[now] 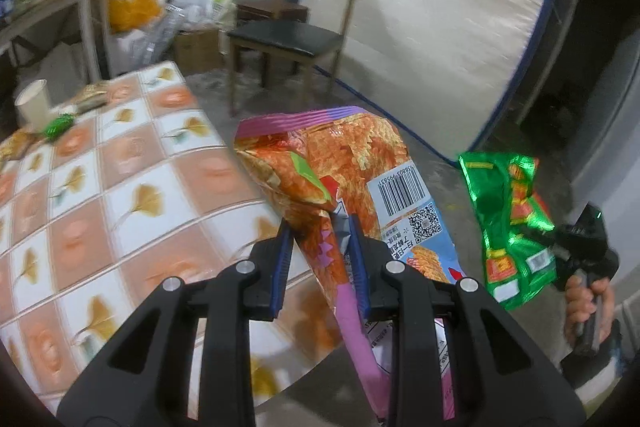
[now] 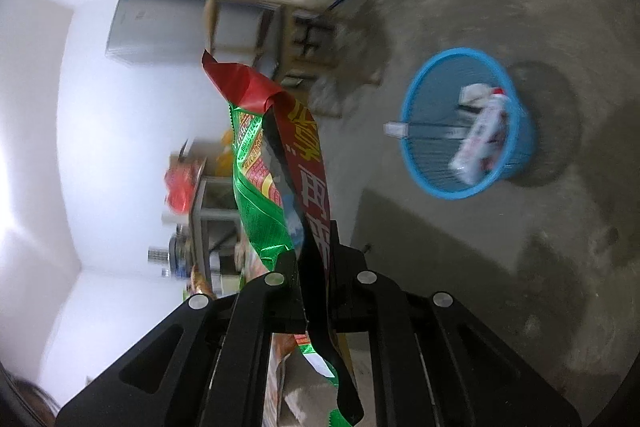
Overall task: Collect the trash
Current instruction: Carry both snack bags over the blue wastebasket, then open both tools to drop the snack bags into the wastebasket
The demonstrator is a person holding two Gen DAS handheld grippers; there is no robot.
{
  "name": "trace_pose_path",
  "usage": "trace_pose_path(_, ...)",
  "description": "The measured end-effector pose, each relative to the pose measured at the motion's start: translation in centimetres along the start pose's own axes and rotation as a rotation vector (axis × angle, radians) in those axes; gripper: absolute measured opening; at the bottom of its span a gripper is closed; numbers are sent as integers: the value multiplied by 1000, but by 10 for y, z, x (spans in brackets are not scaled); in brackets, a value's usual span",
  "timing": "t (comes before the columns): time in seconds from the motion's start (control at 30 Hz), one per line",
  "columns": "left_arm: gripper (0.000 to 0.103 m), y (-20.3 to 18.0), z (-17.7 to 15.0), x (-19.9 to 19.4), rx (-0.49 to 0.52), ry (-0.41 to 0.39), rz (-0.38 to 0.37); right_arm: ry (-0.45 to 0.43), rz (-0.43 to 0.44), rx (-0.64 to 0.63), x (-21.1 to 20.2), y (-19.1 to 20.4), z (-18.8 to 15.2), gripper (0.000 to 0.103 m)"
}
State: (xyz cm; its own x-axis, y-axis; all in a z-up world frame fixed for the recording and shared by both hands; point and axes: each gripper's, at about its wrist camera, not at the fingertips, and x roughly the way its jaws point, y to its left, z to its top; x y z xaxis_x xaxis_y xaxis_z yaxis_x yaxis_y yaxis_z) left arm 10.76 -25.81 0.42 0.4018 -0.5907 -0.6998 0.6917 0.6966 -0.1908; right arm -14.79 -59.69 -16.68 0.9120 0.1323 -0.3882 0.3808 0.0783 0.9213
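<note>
The left claw (image 1: pixel 320 239) is closed on an orange snack bag (image 1: pixel 340 163) beside the tabletop (image 1: pixel 132 187); the bag's lower end is cut off. The right claw (image 2: pixel 316 267) pinches a green-red wrapper (image 2: pixel 276 155) – its print is blurred. Only the right wrist view shows the blue basket (image 2: pixel 428 99) on the floor, far right, with trash inside.

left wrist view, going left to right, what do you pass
white paper cup → tiled tablecloth → orange snack bag in the left claw → green snack bag → right claw in a hand
</note>
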Motion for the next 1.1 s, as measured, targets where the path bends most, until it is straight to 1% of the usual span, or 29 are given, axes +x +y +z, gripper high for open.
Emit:
trace_pose_path(0.07,25,-11,9,21,6,21,-24,-35,-20,43,-10,-17,3,7)
trace_pose_path(0.2,25,-30,21,61,22,67,-46,-78,-39,95,-15,-37,12,7)
trace_pose_path(0.33,25,-49,28,96,16,107,-81,-111,-59,146,-8,-54,18,7)
trace_pose_path(0.43,26,-64,34,118,15,123,-130,-128,-89,174,8,-61,28,7)
trace_pose_path(0.57,26,-79,40,146,21,149,-163,-149,-108,194,28,-68,42,7)
trace_pose_path(0.63,26,-84,43,155,18,162,-166,-157,-120,209,40,-72,53,7)
trace_pose_path(0.7,26,-85,44,160,17,163,-166,-152,-123,223,53,-76,64,10)
trace_pose_path(0.77,26,-84,42,162,11,167,-163,-148,-148,225,69,-77,77,10)
trace_pose_path(0.83,26,-82,43,165,4,174,-161,-138,-177,211,86,-79,88,16)
trace_pose_path(0.87,26,-80,42,167,-3,179,-158,-134,-195,217,96,-84,93,30)
trace_pose_path(0.9,26,-79,42,169,-9,185,-156,-135,-211,227,103,-90,96,49)
trace_pose_path(0.93,26,-77,40,172,-15,194,-154,-133,-230,238,111,-98,99,55)
trace_pose_path(0.97,26,-77,39,172,-20,200,-153,-130,-250,247,117,-105,101,58)
trace_pose_path(1.03,26,-76,37,177,-29,214,-151,-119,-295,294,126,-127,100,58)
trace_pose_path(1.1,26,-77,39,183,-33,224,-151,-121,-297,343,125,-144,95,58)
